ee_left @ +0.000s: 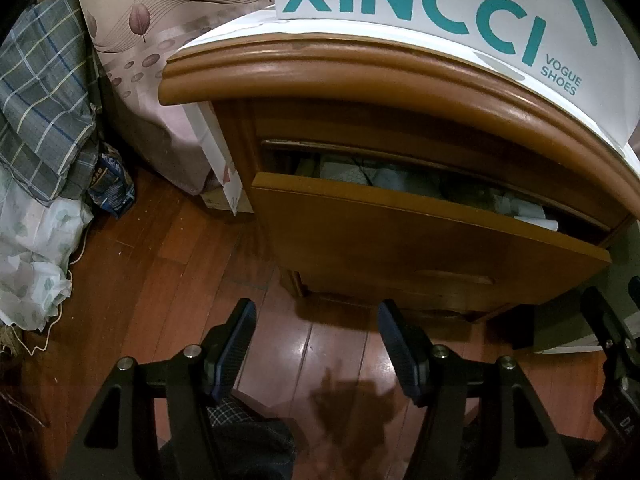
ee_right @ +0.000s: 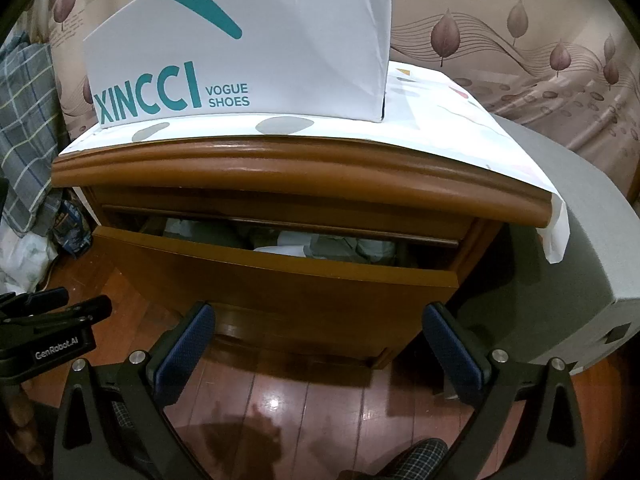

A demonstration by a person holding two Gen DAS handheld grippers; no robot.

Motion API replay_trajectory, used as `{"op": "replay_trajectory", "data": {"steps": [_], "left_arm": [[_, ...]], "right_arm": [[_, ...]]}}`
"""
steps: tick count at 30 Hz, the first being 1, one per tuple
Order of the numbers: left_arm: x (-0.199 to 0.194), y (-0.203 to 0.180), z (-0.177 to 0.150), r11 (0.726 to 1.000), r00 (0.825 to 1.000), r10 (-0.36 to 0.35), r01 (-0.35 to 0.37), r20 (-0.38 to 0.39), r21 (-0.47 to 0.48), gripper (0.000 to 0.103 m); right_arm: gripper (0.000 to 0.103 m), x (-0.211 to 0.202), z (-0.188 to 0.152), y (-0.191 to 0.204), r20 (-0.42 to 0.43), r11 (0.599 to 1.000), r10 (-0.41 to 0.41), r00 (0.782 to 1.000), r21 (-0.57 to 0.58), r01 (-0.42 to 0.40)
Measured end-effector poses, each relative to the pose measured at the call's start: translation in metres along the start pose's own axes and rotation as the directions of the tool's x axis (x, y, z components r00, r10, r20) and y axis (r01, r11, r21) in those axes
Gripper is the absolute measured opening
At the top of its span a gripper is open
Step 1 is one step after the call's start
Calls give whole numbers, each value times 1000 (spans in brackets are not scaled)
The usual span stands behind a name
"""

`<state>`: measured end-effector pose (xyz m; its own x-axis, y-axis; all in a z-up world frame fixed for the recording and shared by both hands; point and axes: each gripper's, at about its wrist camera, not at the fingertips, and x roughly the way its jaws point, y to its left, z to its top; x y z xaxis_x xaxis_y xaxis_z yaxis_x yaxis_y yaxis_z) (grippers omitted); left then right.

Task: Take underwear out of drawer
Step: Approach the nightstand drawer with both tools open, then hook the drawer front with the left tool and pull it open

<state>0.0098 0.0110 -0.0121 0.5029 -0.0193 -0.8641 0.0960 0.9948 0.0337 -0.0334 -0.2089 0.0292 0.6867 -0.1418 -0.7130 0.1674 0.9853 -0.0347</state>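
A wooden nightstand has its top drawer pulled partly out; it also shows in the right wrist view. Pale folded clothes lie inside, also seen in the right wrist view; I cannot tell which piece is underwear. My left gripper is open and empty, low in front of the drawer above the floor. My right gripper is open and empty, just in front of the drawer front. The left gripper also shows at the left edge of the right wrist view.
A white XINCCI shoe box stands on the nightstand's cloth-covered top. A grey box sits to the right. Plaid bedding and a white bag pile on the left. The floor is red wood.
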Motion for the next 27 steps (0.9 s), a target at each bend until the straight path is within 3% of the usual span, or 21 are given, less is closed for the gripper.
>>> {"op": "replay_trajectory", "data": {"steps": [9, 13, 17, 19, 22, 24, 27], "left_arm": [[2, 3, -1, 999, 999, -33, 33, -9, -32, 65], [-1, 11, 2, 989, 994, -112, 110, -12, -101, 65], [-2, 22, 6, 957, 979, -204, 198, -3, -213, 65], [2, 30, 7, 922, 965, -263, 251, -1, -296, 65], [14, 43, 7, 828, 934, -357, 327, 20, -456, 65], [23, 46, 8, 776, 921, -388, 344, 29, -530, 66], [37, 47, 12, 725, 913, -406, 343, 32, -597, 68]], "right_arm": [[102, -1, 1, -2, 0, 1000, 2, 1000, 8, -2], [102, -3, 3, -5, 7, 1000, 6, 1000, 24, -6], [102, -7, 6, -13, 19, 998, 15, 1000, 53, -16], [102, -8, 8, -16, 24, 997, 20, 1000, 70, -22], [102, -12, 12, -22, 37, 995, 25, 999, 96, -29], [103, -14, 14, -25, 46, 993, 30, 998, 110, -34], [103, -18, 17, -31, 61, 991, 37, 997, 130, -45]]}}
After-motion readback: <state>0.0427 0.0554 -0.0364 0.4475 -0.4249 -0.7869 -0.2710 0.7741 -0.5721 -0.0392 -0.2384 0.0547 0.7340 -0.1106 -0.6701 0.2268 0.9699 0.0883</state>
